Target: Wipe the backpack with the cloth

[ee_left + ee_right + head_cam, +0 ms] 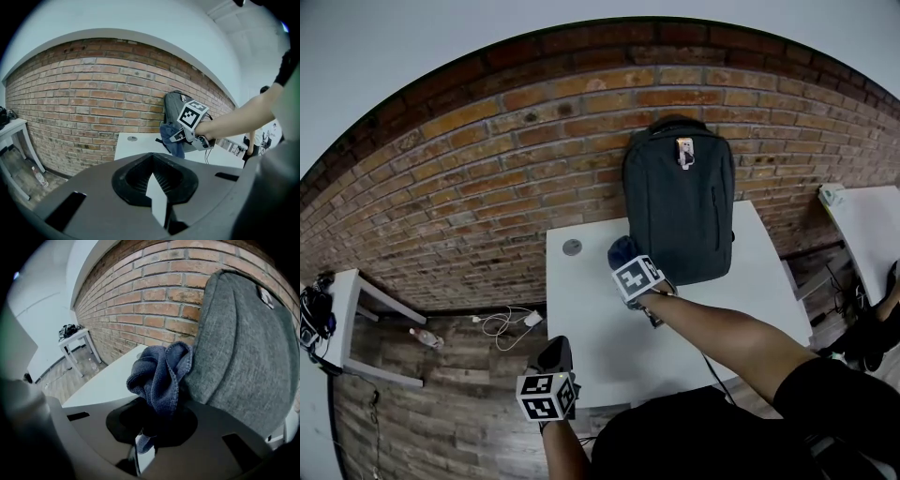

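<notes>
Right tongs point(145, 446) are clamped on the blue cloth point(161, 376). The cloth bunches out ahead of them and touches the lower left edge of the grey backpack point(243, 352). The backpack stands upright at the far side of the white desk point(591, 319), against the brick wall point(487, 169).

Procedure: spread the cloth flat on the fabric and use long, overlapping strokes. Direct pressure toward the wall, as the pack may otherwise slide or tip.

Left tongs point(558, 345) hang at the desk's near left corner, narrowed on nothing; they could steady the pack.

The desk is smooth, with one round grommet point(572, 247). On the left, the wooden floor point(441, 375) carries a cable point(508, 324) and a side table point(352, 295).
</notes>
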`<act>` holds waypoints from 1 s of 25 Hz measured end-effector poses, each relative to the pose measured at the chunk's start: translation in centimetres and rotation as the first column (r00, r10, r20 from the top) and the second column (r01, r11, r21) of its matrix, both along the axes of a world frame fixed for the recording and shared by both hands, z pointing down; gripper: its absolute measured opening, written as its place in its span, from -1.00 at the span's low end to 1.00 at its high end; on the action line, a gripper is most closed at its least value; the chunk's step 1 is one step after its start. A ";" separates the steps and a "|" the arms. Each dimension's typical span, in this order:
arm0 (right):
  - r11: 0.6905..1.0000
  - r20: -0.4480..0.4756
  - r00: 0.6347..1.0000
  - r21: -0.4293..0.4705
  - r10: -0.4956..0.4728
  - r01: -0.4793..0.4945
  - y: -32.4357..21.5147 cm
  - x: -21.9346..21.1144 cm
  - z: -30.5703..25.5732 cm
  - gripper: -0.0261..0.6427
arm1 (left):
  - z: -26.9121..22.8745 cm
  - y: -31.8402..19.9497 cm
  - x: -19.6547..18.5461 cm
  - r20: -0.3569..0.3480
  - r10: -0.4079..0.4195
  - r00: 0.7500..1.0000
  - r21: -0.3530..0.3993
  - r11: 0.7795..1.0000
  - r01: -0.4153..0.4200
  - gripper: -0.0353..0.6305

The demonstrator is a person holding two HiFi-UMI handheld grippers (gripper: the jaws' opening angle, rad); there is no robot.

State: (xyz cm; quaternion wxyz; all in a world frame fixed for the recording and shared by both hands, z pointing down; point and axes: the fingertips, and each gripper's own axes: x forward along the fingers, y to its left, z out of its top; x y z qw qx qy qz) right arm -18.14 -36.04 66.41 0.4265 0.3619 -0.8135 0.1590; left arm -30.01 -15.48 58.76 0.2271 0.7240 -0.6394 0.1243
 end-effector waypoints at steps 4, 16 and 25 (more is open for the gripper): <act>0.999 0.073 0.997 -0.037 0.032 -0.030 0.9 1.7 -0.1 -0.81 | 0.1 -1.2 1.6 0.006 0.058 0.998 -0.010 0.998 -0.058 -0.92; 0.987 0.127 0.979 -0.034 0.159 -0.155 0.4 12.0 -0.8 -0.81 | -1.3 -5.8 6.9 0.027 0.204 0.979 0.030 0.978 -0.204 -0.93; 0.943 0.065 0.941 -0.026 0.333 -0.332 -1.4 24.0 0.5 -0.81 | -2.3 -7.8 10.6 0.041 0.263 0.964 0.047 0.963 -0.265 -0.93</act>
